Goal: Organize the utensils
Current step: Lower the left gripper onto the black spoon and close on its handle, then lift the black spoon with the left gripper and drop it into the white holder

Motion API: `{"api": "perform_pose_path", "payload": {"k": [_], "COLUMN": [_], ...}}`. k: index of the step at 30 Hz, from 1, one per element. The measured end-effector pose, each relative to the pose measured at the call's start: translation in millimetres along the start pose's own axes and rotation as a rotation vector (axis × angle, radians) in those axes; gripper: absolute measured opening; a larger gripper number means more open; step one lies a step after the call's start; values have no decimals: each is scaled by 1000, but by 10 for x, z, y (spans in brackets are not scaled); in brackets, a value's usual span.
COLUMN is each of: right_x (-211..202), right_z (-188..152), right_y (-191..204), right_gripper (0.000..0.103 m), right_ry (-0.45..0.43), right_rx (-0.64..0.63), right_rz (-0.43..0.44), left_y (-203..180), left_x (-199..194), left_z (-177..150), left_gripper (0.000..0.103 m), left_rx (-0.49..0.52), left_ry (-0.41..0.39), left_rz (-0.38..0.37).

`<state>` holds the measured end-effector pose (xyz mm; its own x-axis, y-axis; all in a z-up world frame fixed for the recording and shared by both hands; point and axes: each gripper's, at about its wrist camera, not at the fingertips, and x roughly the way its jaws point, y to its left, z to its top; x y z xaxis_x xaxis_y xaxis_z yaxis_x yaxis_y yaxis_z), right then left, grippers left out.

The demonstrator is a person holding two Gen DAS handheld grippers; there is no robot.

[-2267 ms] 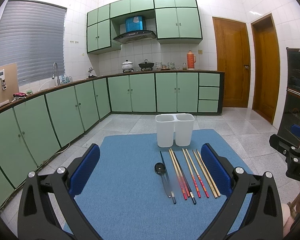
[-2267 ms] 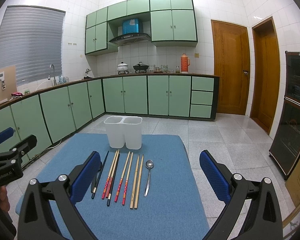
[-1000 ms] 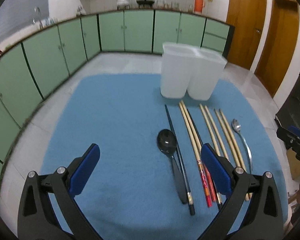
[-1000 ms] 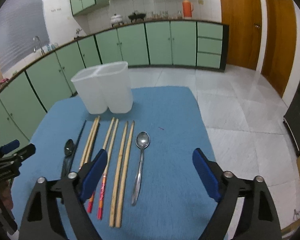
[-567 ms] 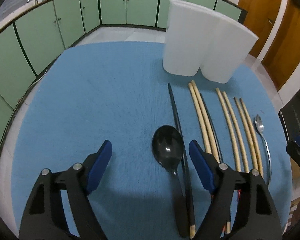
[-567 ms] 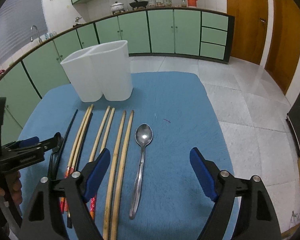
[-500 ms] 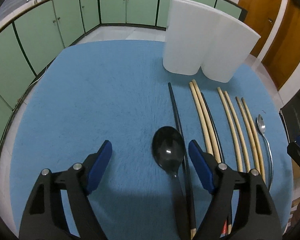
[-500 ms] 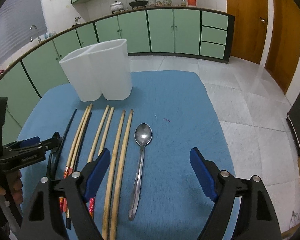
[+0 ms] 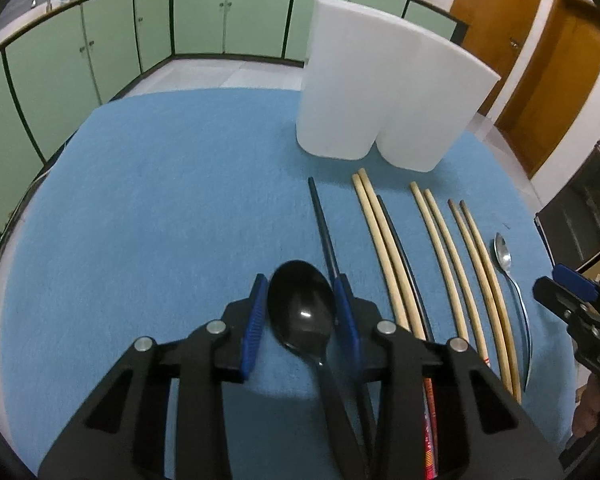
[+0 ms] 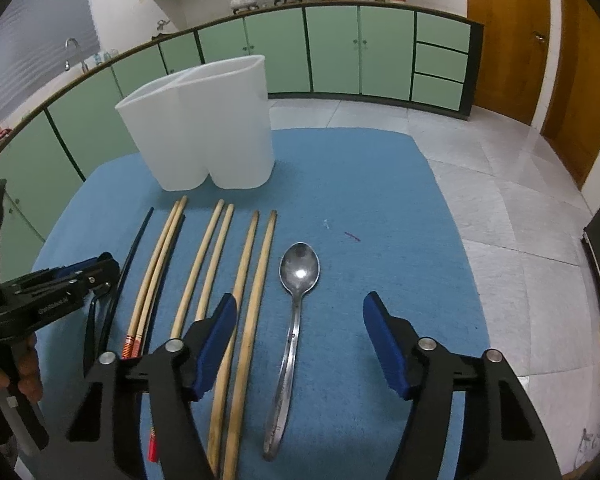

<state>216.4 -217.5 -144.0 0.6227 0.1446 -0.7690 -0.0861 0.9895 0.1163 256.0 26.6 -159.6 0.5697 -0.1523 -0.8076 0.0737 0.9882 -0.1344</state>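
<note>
Mat: blue mat [image 9: 160, 208] covers the tabletop and carries everything named below.
Holder: white two-compartment holder [image 9: 380, 92] stands upright at the far side of the mat, just beyond the tips of the chopsticks; in the right wrist view both of its compartments [image 10: 204, 128] are open at the top.
Left gripper: left gripper [image 9: 301, 308] is low over the mat with its blue pads [image 9: 256, 316] on either side of the black spoon's bowl; the jaws have just been closing and now stand narrow, the pads right at the bowl's edges, but a firm press cannot be told.
Right gripper: right gripper [image 10: 300, 332] hangs over the metal spoon's handle; its jaws have just been closing yet are wide apart, and neither pad touches the spoon.
Chopsticks: wooden chopsticks [image 10: 256, 280] lie in parallel pairs between the two spoons, pointing at the holder; the nearest pair sits just beside the right gripper's left pad.
Black chopstick: black chopstick [image 9: 324, 228] lies just beside the black spoon, on its right in the left wrist view.
Black spoon: black spoon [image 9: 302, 304] lies flat, bowl up, at the left end of the row.
Metal spoon: metal spoon [image 10: 298, 280] lies flat at the right end of the row, bowl toward the holder.
</note>
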Motion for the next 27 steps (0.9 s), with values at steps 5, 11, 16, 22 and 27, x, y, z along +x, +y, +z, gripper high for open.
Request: {"api": "perform_pose_path", "payload": {"k": [5, 11, 16, 22, 27], "right_x": [19, 90, 195, 327, 518], "right_z": [2, 39, 96, 186, 244], "right_y": [-25, -30, -52, -57, -80], "right_gripper": [63, 63, 55, 45, 35], "right_ry": [3, 14, 45, 70, 118], "right_rx": [9, 21, 33, 49, 61], "right_rz": [-1, 11, 32, 46, 43], "left_y": [32, 20, 57, 71, 53], "left_x": [-86, -5, 38, 22, -32], "left_z": [110, 147, 115, 122, 131], "left_gripper": [33, 33, 33, 33, 33], "left_rx": [44, 70, 71, 78, 89], "left_ry": [-59, -54, -39, -54, -100], "left_rz": [4, 3, 0, 7, 6]}}
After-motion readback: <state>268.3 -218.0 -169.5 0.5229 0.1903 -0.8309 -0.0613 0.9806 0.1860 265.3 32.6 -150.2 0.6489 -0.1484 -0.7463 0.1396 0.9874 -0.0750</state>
